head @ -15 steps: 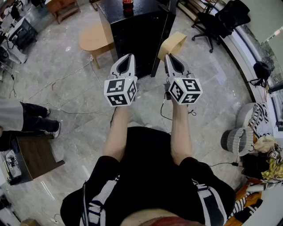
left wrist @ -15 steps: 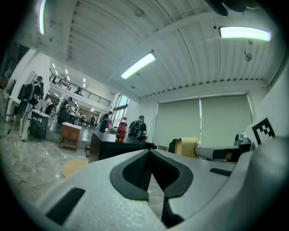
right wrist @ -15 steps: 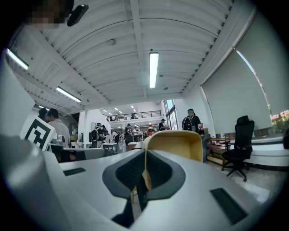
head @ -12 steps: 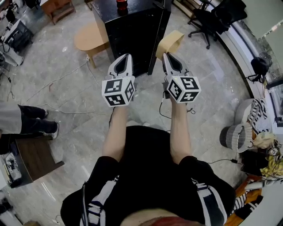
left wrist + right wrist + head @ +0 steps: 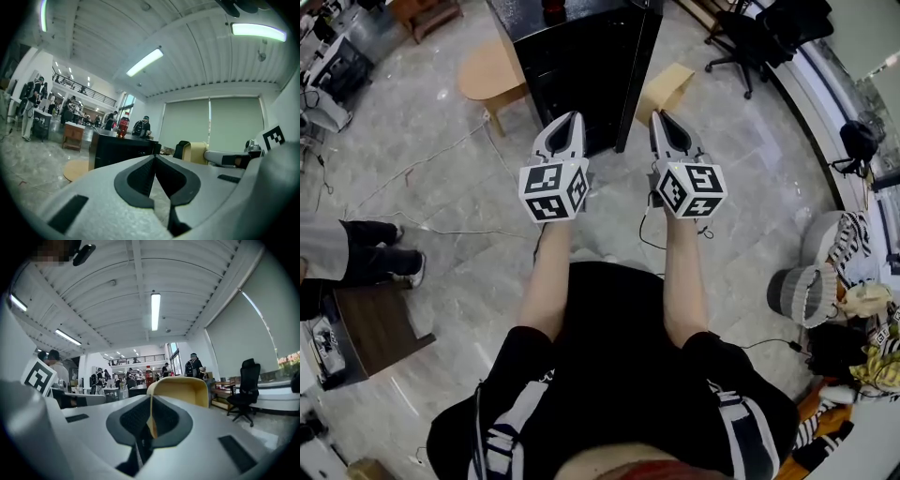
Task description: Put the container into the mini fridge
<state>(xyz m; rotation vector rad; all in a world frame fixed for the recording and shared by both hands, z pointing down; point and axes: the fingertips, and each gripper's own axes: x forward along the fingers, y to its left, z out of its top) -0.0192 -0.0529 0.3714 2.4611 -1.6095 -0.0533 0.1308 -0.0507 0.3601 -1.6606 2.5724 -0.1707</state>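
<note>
A black mini fridge (image 5: 567, 56) stands on the floor straight ahead of me, and it shows in the left gripper view too (image 5: 119, 152). On its top stands a red container (image 5: 551, 9), seen small in both gripper views (image 5: 123, 126) (image 5: 148, 376). My left gripper (image 5: 572, 119) and right gripper (image 5: 659, 117) are held side by side in the air, short of the fridge front. Both point at it with jaws shut and nothing between them. A black panel (image 5: 639, 70) stands along the fridge's right side.
A round wooden table (image 5: 492, 80) is left of the fridge and a beige chair (image 5: 667, 89) right of it. An office chair (image 5: 759, 37) stands far right. Cables (image 5: 441, 159) cross the floor. A person's legs (image 5: 366, 255) are at left, baskets (image 5: 806, 295) at right.
The view has shifted slightly, so the fridge sits a little higher and further left in the picture. Both grippers stay side by side and shut.
</note>
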